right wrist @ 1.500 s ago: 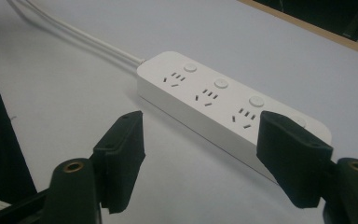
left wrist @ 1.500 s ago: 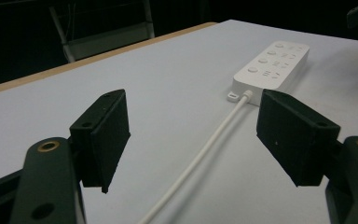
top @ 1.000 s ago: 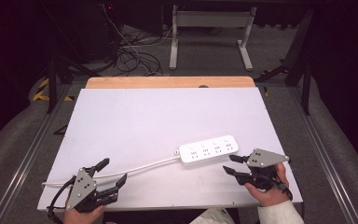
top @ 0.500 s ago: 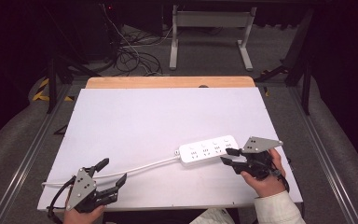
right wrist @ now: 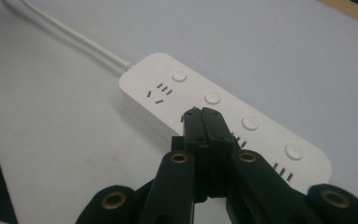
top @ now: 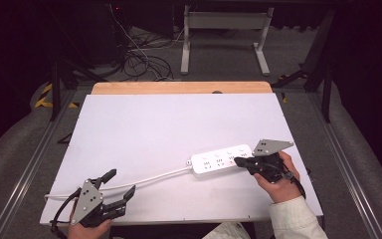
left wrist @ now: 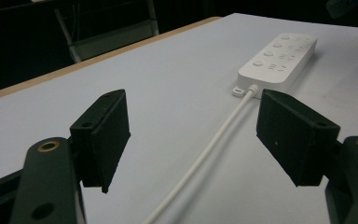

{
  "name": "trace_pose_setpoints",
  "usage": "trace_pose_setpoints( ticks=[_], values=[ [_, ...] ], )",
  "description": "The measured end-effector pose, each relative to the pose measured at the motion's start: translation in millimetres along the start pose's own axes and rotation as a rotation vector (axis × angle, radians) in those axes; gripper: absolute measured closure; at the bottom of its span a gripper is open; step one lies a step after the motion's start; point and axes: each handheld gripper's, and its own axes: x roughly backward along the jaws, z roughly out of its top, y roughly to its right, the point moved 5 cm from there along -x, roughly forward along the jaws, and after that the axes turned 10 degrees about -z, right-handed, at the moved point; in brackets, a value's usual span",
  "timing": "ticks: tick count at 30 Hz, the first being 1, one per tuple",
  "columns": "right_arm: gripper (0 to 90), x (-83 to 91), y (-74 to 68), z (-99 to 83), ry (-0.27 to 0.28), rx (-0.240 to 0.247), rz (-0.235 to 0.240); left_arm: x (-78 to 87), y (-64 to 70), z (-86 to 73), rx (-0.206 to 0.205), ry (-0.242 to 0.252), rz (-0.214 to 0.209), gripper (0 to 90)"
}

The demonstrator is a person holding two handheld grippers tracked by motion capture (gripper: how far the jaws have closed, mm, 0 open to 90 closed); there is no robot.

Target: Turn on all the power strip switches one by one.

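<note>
Right tongs [right wrist: 202, 112] clenched on nothing, tip over the strip [top: 222, 159], near its second button [right wrist: 212, 97]; contact I cannot confirm. Left tongs [left wrist: 193, 135] released, jaws wide, astride the cord [left wrist: 200, 158] at the near-left of the table [top: 144, 124], not gripping. Strip lies flat, right of centre, near the front edge. My read: a button press is in hand. Next move calls for a short, straight push down on that button.

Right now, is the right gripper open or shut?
Shut. In the right gripper view the right gripper's jaws press together with no gap, above the power strip.
</note>
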Motion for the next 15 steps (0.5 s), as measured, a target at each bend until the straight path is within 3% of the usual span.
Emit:
trace_pose_setpoints(
  ticks=[4,9,15],
  values=[
    [90.0,-3.4,5.0,1.1,-0.058,-0.007,-0.04,-0.2,0.0,0.0,0.001,0.001,0.001,26.1],
    [90.0,-8.7,13.0,3.8,-0.094,-0.041,-0.043,-0.5,0.5,-0.1,0.007,0.002,0.0,26.2],
    [90.0,-23.4,27.1,1.9,-0.138,-0.077,-0.107,-0.3,-0.2,-0.1,0.001,0.0,0.002,26.2]
  ],
)
